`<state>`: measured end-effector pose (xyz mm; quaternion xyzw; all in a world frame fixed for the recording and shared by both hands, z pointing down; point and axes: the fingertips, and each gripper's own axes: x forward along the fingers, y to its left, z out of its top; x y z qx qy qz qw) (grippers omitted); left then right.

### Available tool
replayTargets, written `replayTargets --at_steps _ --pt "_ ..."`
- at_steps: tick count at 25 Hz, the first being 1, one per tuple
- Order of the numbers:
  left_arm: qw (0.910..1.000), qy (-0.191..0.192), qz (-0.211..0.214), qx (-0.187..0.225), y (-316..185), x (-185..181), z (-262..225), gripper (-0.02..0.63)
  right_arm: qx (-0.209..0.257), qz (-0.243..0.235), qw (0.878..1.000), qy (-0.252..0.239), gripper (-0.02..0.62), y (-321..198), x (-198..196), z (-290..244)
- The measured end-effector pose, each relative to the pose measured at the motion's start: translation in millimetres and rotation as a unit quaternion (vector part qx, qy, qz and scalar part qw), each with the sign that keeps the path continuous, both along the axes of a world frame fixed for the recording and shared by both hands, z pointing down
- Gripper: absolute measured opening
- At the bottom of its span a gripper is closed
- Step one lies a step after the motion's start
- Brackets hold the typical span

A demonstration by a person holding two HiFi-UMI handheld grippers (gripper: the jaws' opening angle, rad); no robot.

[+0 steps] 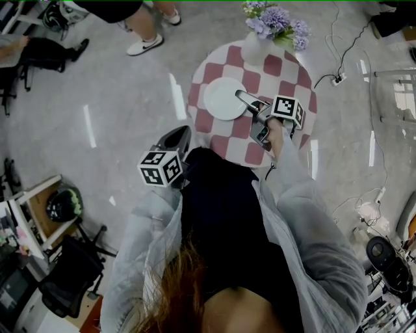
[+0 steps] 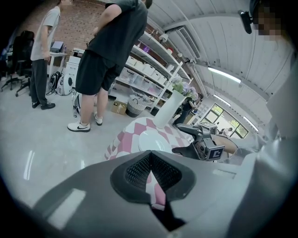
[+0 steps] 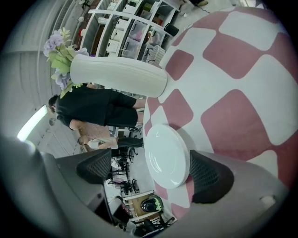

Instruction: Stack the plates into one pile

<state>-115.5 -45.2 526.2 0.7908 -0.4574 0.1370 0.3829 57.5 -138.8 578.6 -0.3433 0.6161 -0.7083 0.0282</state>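
Observation:
A white plate (image 1: 223, 98) lies on the round table with the pink-and-white checked cloth (image 1: 276, 65). My right gripper (image 1: 252, 117) is at the plate's right edge, open. In the right gripper view the plate (image 3: 166, 155) sits between the two dark pads (image 3: 210, 176) without either pressing on it. My left gripper (image 1: 184, 132) hangs off the table's near left edge, shut and empty. Its pads (image 2: 139, 171) meet in the left gripper view, with the plate (image 2: 151, 139) and the right gripper (image 2: 201, 143) beyond them.
A white vase (image 1: 257, 47) of purple flowers (image 1: 276, 19) stands at the table's far edge. Two people (image 2: 107, 46) stand on the floor beyond the table, shoes (image 1: 144, 44) showing. Cables and a power strip (image 1: 337, 80) lie at the right; shelves (image 2: 149, 65) line the wall.

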Motion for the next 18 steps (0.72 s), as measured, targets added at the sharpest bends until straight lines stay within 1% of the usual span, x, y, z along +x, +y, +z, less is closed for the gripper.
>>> replayTargets --at_steps 5,9,12,14,18 --pt "1.0000 -0.001 0.000 0.007 -6.5 -1.0 -3.6 0.018 0.007 0.000 1.000 0.014 0.557 4.3 8.7 -3.7" --pt "0.9999 0.001 0.007 0.015 -13.5 5.0 -8.9 0.017 0.021 0.003 1.000 0.006 0.568 7.2 12.2 -13.6" --pt "0.9996 0.002 0.016 0.024 -19.9 8.7 -14.3 0.018 0.041 0.011 0.999 -0.001 0.581 8.3 13.4 -24.1" --pt "0.9993 0.004 0.021 0.031 -25.0 9.5 -19.0 0.018 0.060 0.021 0.998 -0.012 0.581 8.3 14.3 -33.9" --pt "0.9984 0.004 0.034 0.046 -37.9 8.6 -30.0 0.018 0.098 0.039 0.993 -0.054 0.580 9.3 14.2 -62.0"
